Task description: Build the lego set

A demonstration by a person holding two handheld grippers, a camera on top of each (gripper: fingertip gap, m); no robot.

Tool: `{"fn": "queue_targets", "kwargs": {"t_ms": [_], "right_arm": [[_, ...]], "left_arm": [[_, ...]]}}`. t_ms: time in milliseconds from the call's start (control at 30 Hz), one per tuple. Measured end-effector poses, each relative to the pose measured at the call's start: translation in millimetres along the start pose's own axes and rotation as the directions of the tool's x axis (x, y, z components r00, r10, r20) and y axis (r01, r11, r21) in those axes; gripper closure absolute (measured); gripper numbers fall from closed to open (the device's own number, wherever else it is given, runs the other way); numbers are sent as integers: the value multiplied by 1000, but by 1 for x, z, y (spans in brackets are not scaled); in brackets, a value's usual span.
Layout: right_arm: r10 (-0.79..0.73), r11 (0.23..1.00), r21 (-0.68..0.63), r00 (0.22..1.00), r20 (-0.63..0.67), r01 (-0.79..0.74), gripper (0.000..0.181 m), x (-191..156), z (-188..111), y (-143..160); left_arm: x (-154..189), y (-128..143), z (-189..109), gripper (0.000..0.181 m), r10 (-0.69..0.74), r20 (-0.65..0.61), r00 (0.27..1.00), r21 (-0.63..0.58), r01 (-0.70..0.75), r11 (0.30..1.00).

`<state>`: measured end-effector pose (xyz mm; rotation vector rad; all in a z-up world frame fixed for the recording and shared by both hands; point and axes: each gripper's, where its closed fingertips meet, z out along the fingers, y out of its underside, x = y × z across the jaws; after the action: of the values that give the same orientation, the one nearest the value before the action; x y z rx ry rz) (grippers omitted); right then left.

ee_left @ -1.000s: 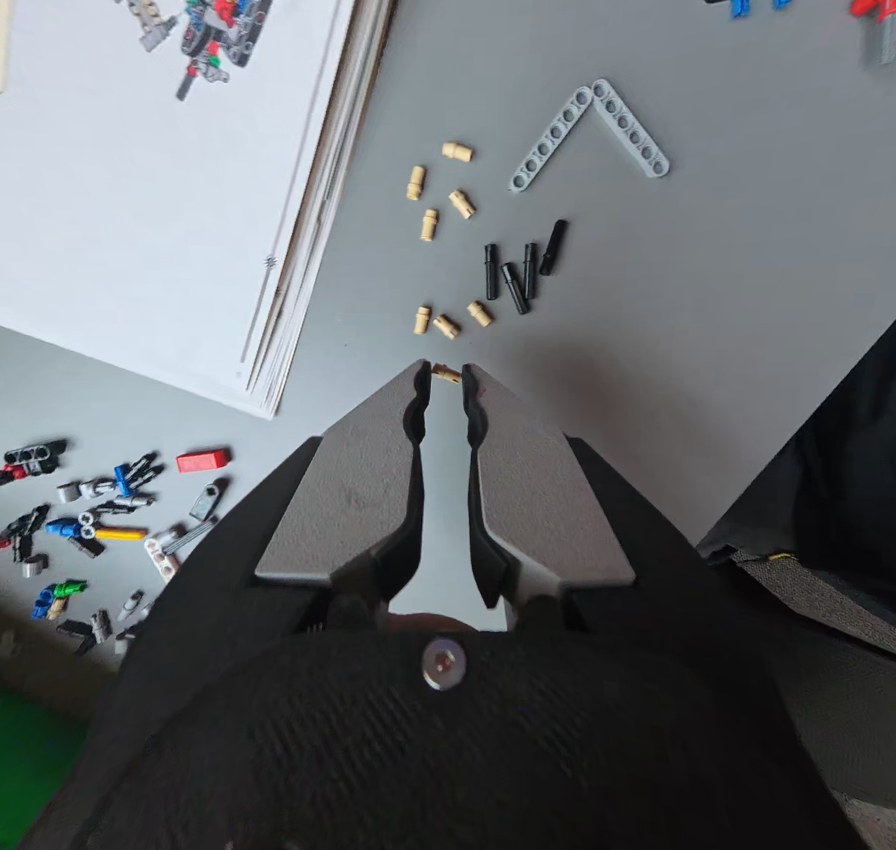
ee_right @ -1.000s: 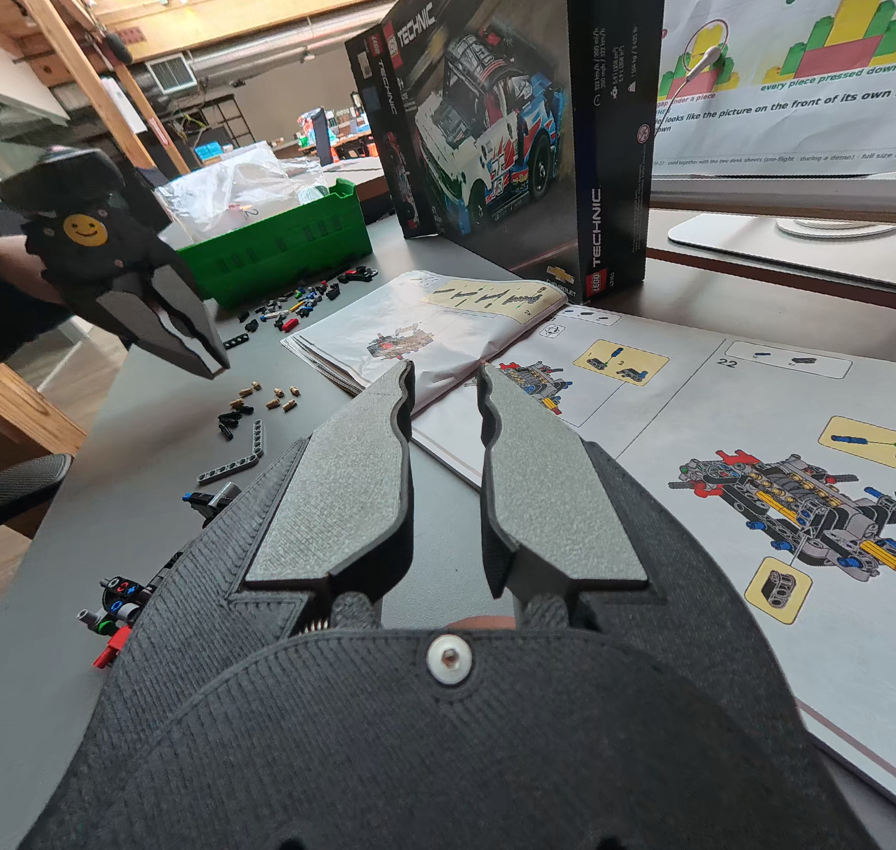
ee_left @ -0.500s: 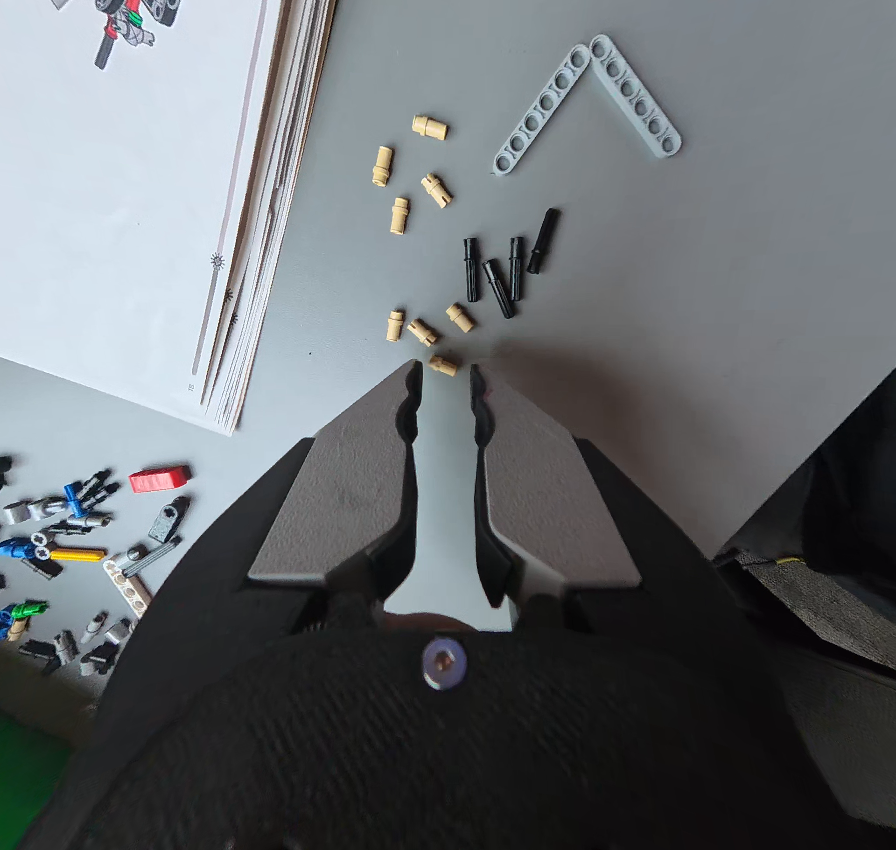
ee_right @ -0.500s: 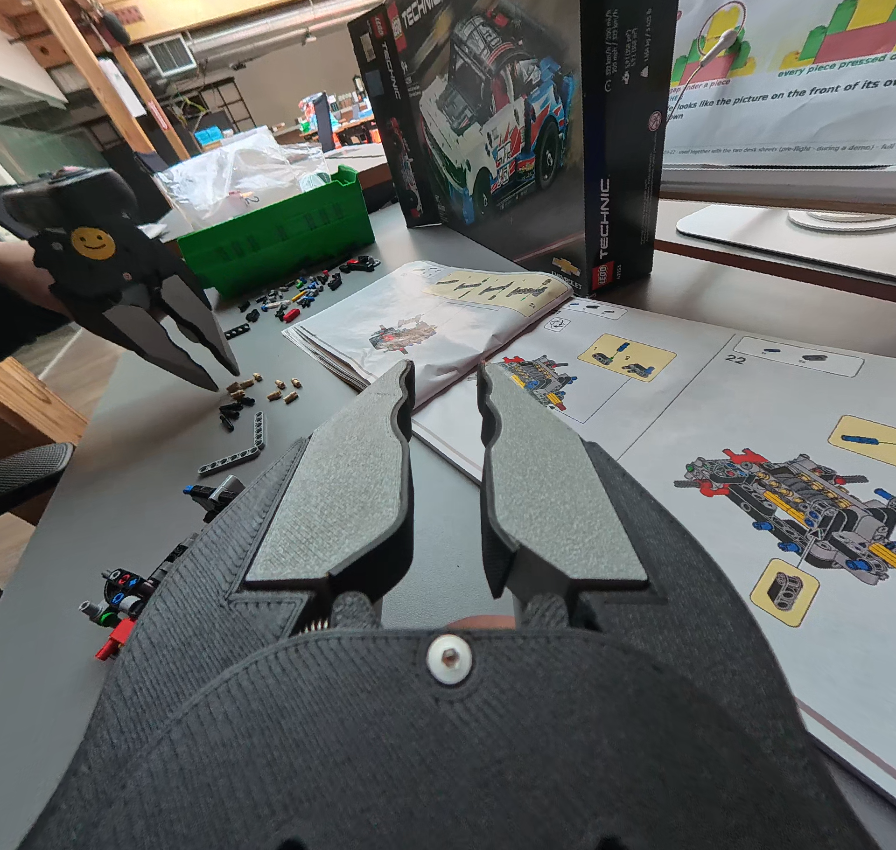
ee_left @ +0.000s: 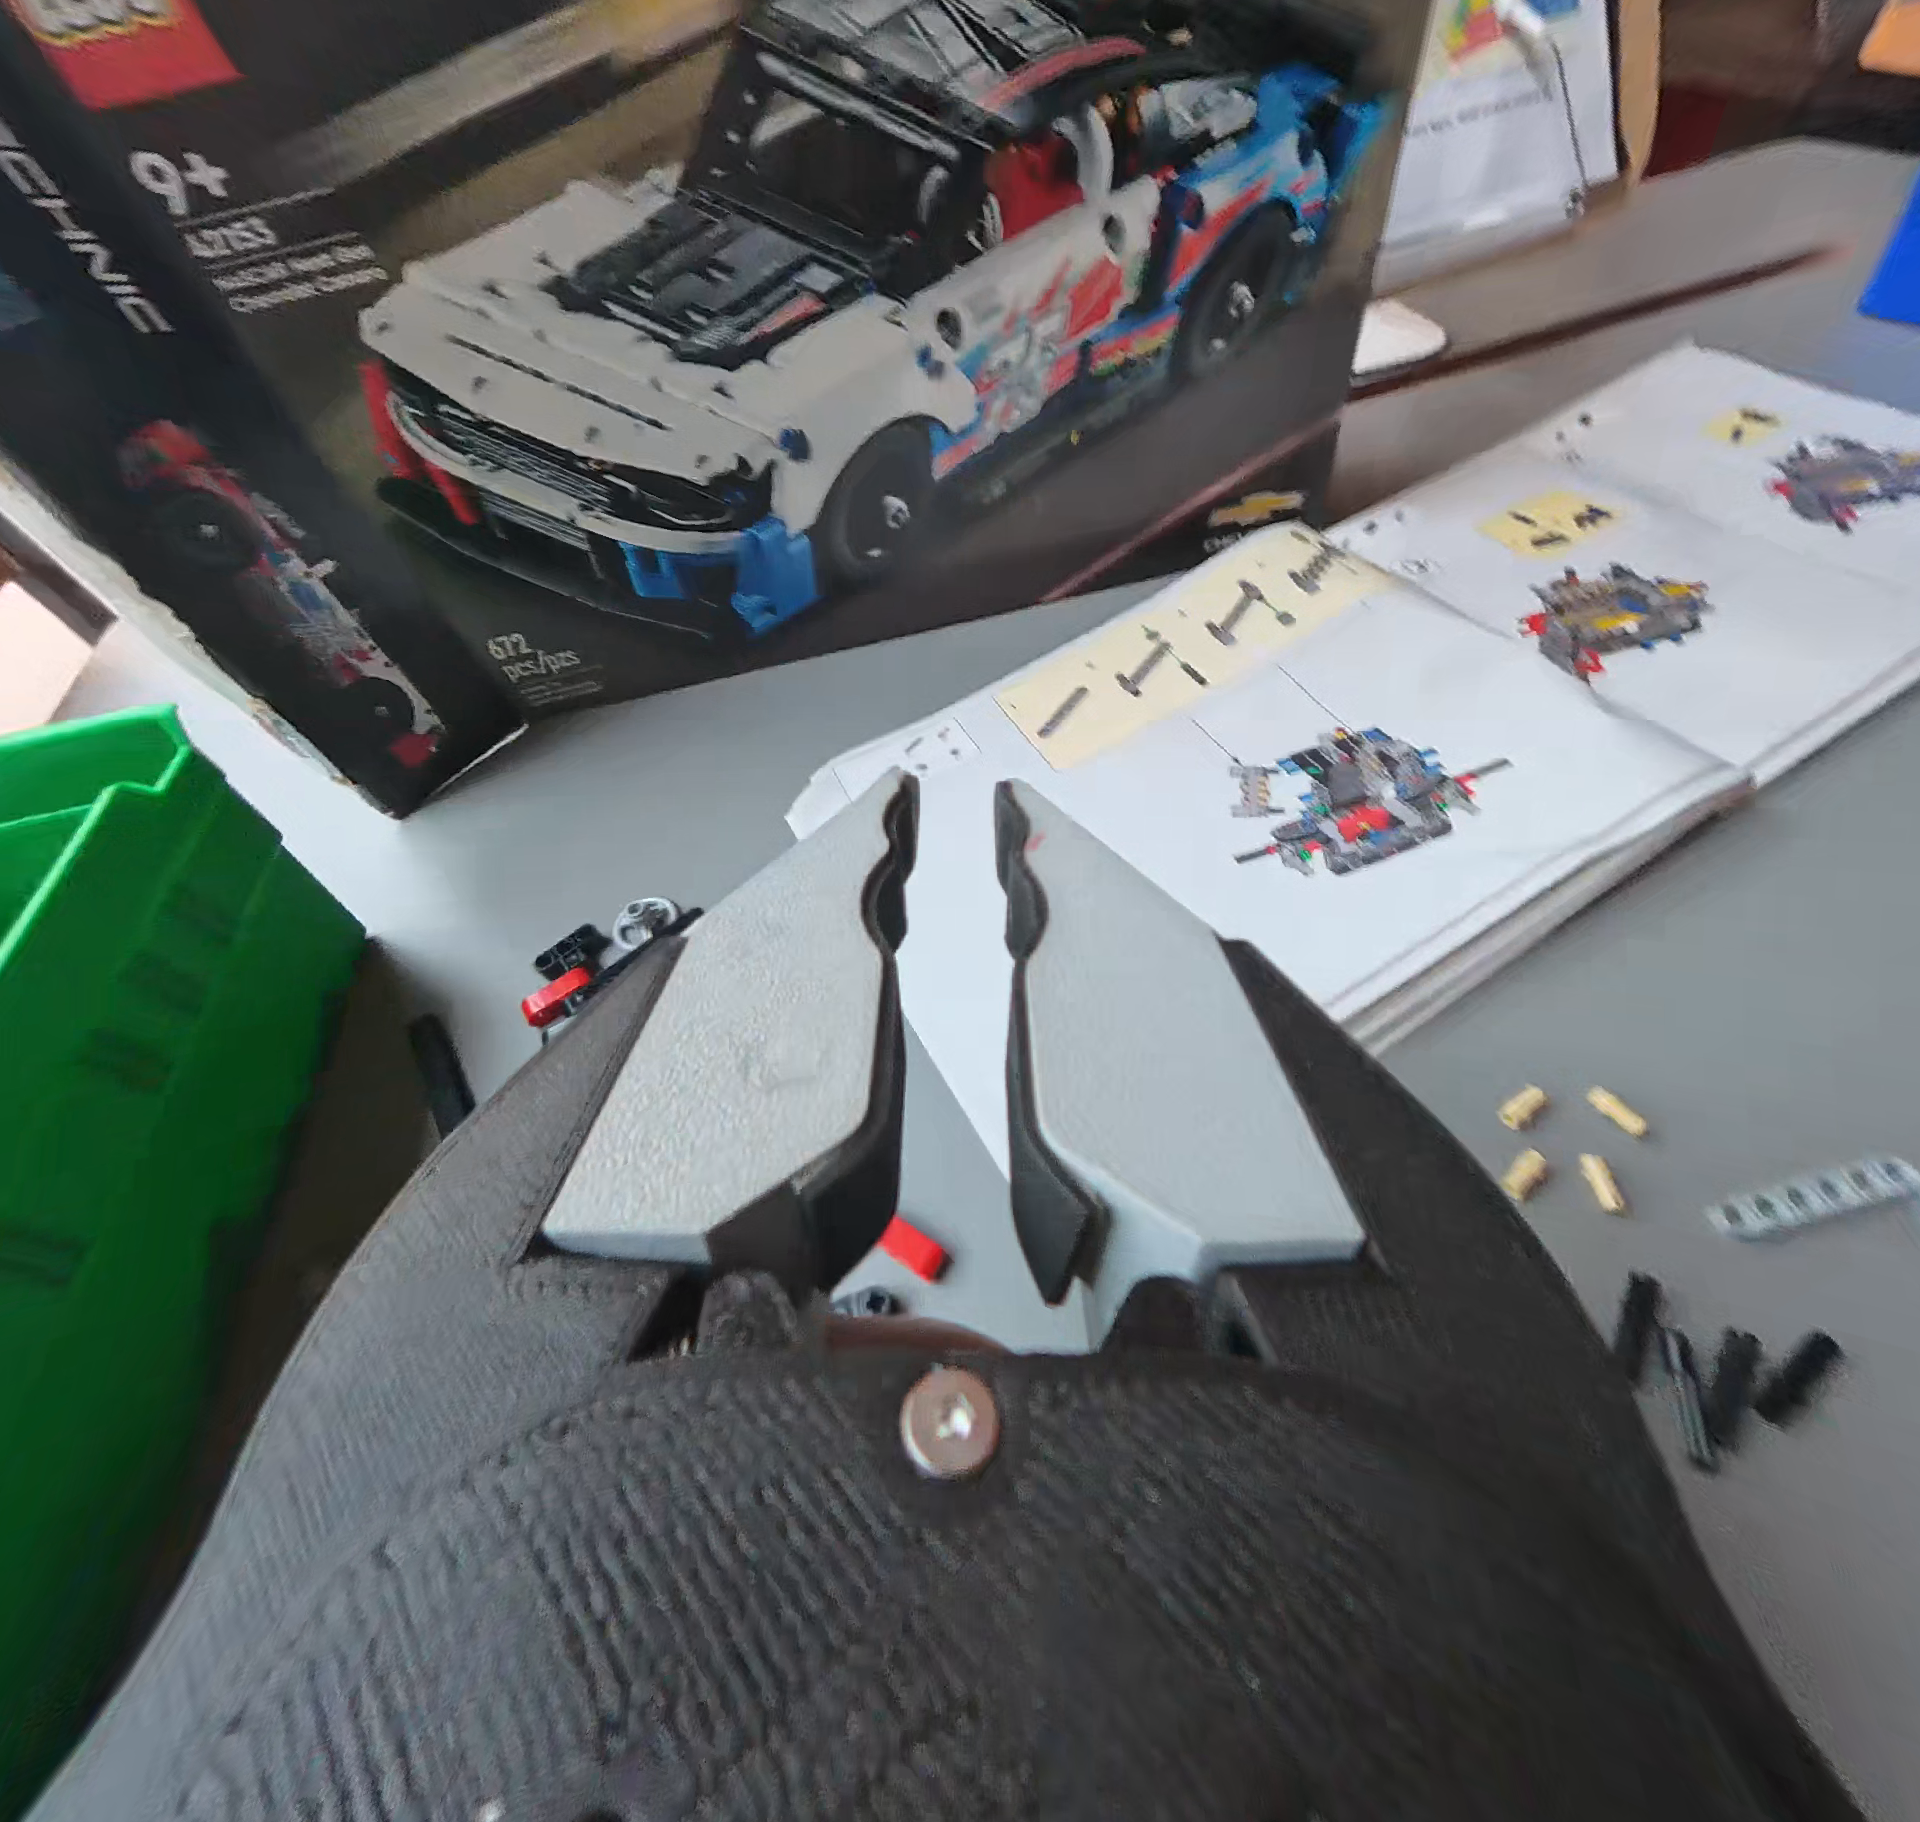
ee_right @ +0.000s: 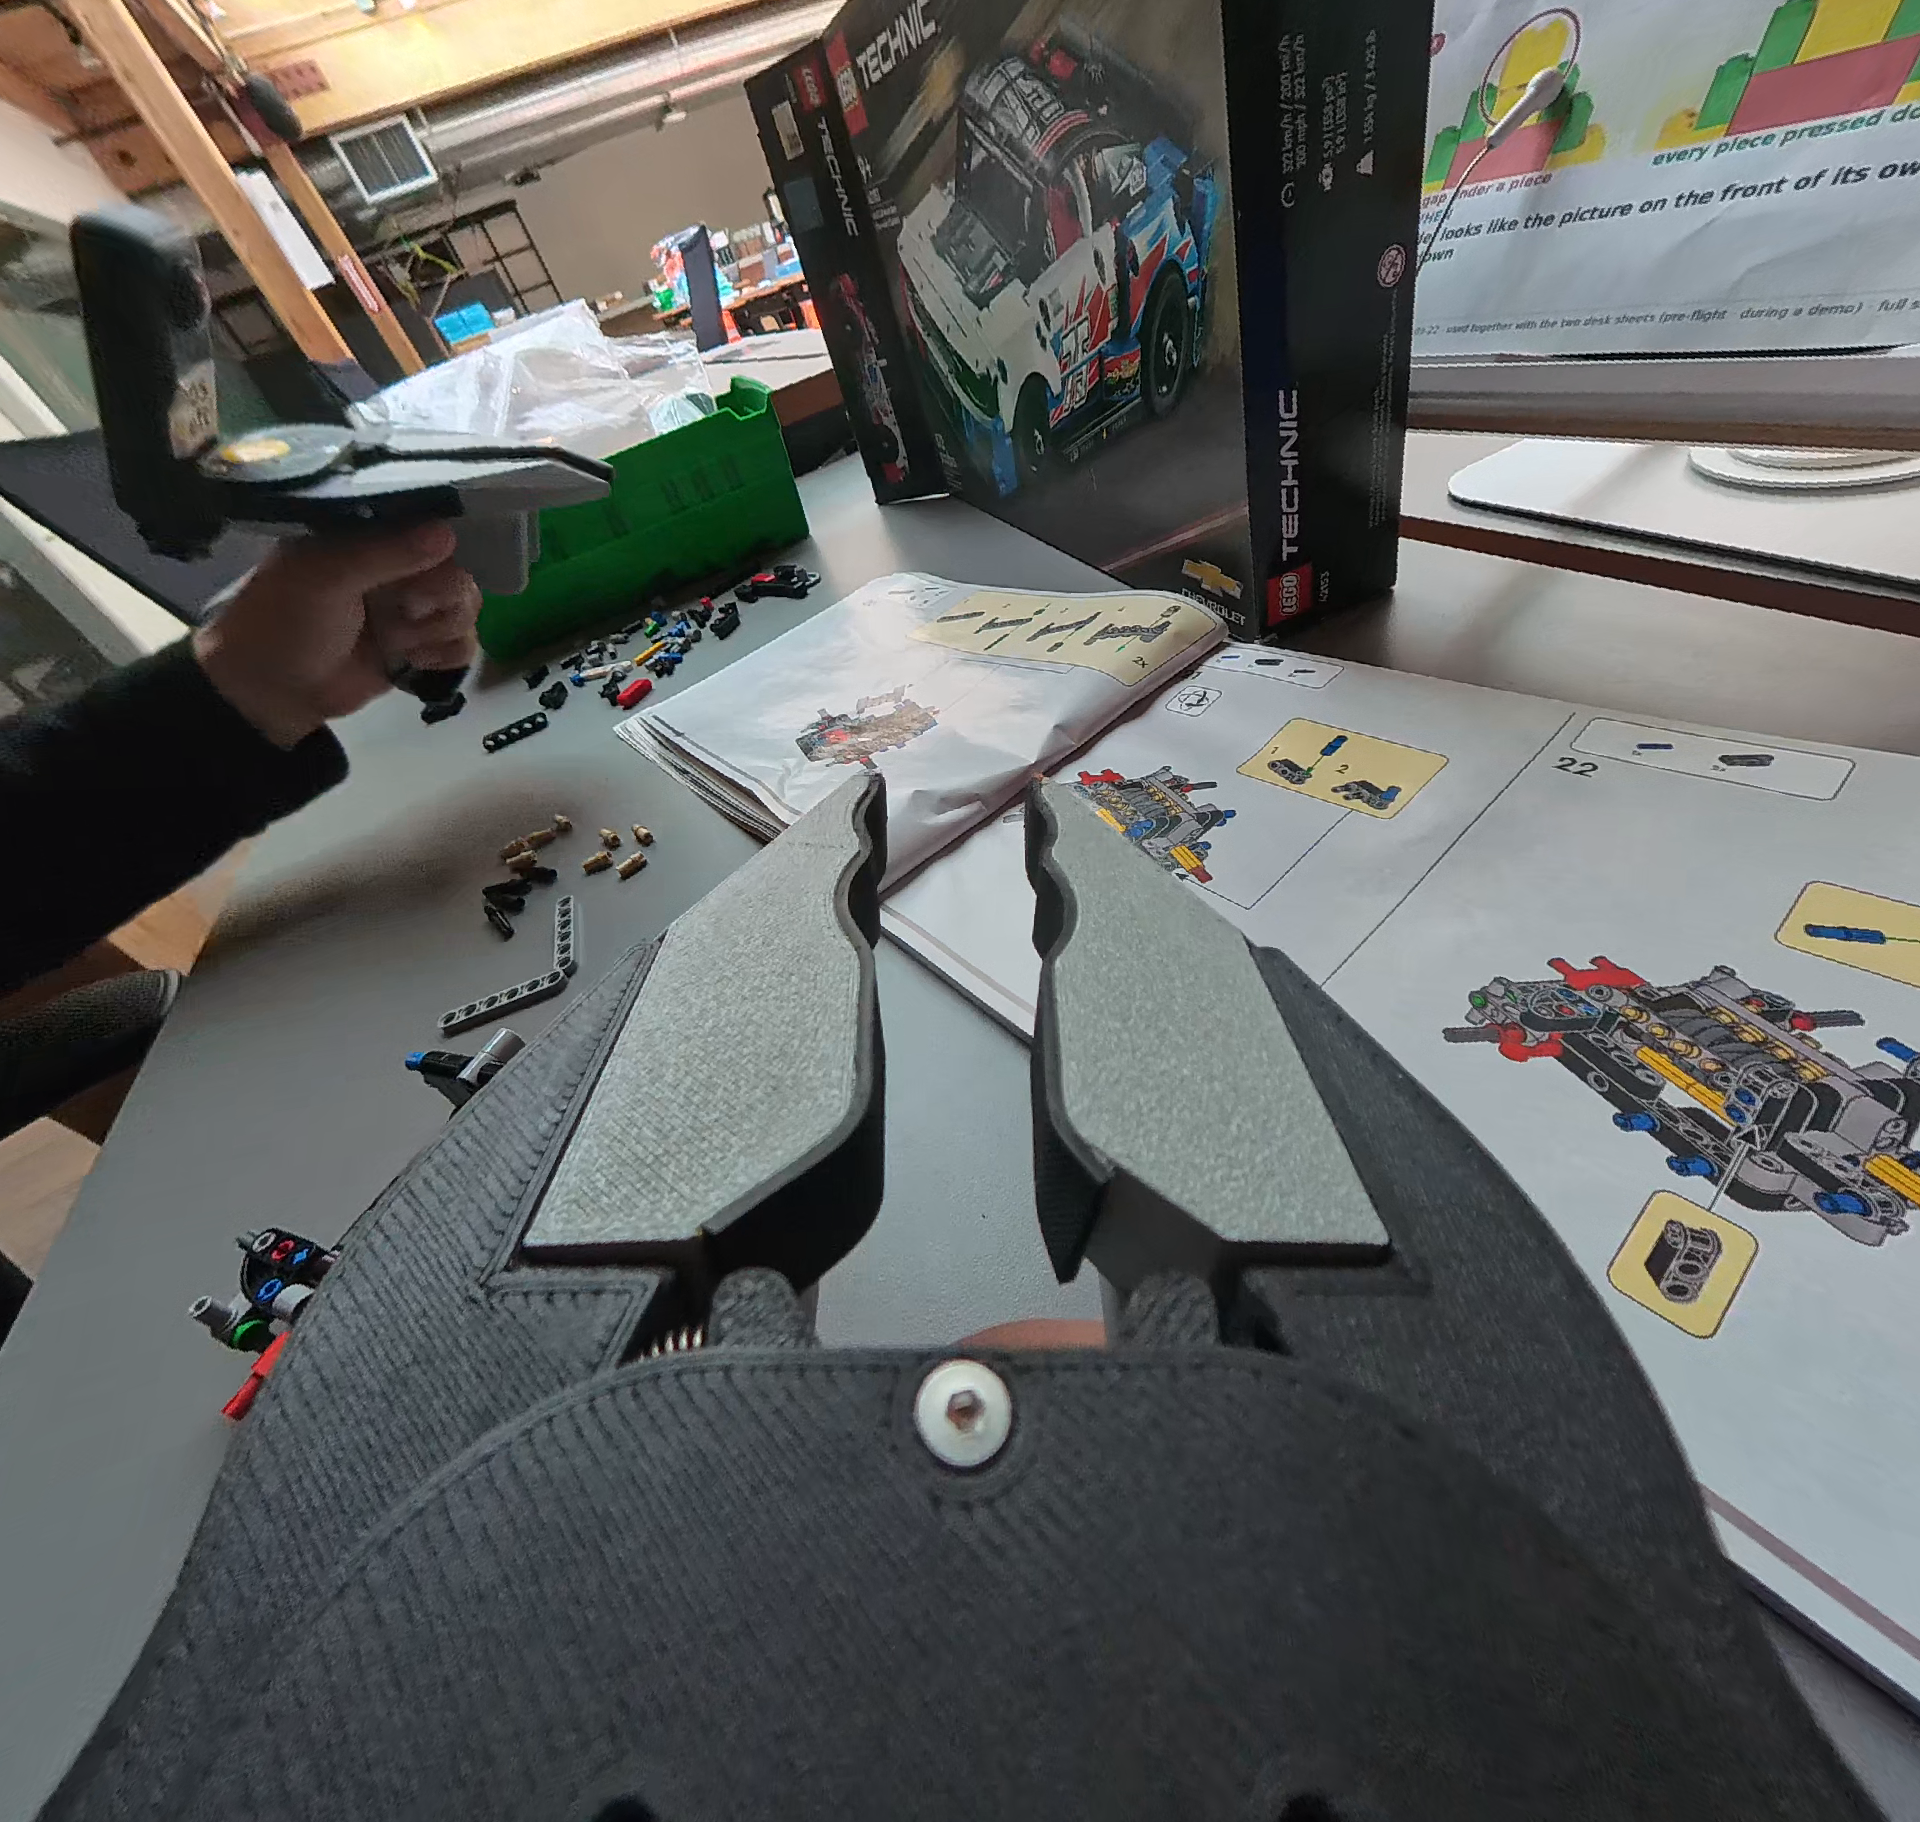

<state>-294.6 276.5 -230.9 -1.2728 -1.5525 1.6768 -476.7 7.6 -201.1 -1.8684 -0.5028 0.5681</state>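
My left gripper [ee_left: 954, 790] is open and empty, level above the grey table, pointing at the set's box [ee_left: 727, 318]. In the right wrist view a hand holds it raised [ee_right: 582, 473] over the green bin's near side. Several tan pins [ee_left: 1569, 1144], black pins [ee_left: 1725, 1377] and a grey angled beam [ee_left: 1818, 1190] lie on the table to its right; they also show in the right wrist view as tan pins [ee_right: 577, 847], black pins [ee_right: 509, 894] and beam [ee_right: 530, 972]. My right gripper [ee_right: 954, 790] is open and empty over the open instruction pages [ee_right: 1558, 941].
A green bin [ee_right: 665, 515] holding a plastic bag [ee_right: 540, 380] stands at the back left, with small loose parts [ee_right: 644, 645] in front. A second booklet [ee_right: 935, 692] lies open by the box [ee_right: 1091, 266]. A part-built piece [ee_right: 270, 1284] sits at the near left. A monitor [ee_right: 1662, 162] stands behind. The tips of one gripper are about 35 cm away from the tips of the other. The grey angled beam [ee_left: 1818, 1190] is about equally far from each gripper, around 20 cm.
My left gripper has lifted off the tan pins and swung up from pointing down at the table to pointing level at the box. My right gripper has barely moved.
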Motion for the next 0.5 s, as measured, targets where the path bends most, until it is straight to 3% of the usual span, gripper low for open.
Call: {"fn": "queue_targets", "kwargs": {"t_ms": [33, 167, 333, 500], "right_arm": [[0, 1000, 5, 1000, -2, 0, 158, 0, -1, -1], [10, 1000, 18, 1000, 0, -10, 157, 1, -2, -2], [31, 999, 38, 999, 18, -31, 155, 2, -3, -5], [-5, 999, 49, 1000, 8, 5, 153, 3, 3, -8]], "left_arm": [[-5, 0, 3, 172, -24, 20, 999, 52, 23, 998], [2, 4, 5, 181, -2, -61, 998, 178, 13, 984], [-7, -1, -10, 181, 69, -20, 997, 336, -59, 940], [7, -11, -18, 181, 144, -26, 989, 349, -126, 928]]}}
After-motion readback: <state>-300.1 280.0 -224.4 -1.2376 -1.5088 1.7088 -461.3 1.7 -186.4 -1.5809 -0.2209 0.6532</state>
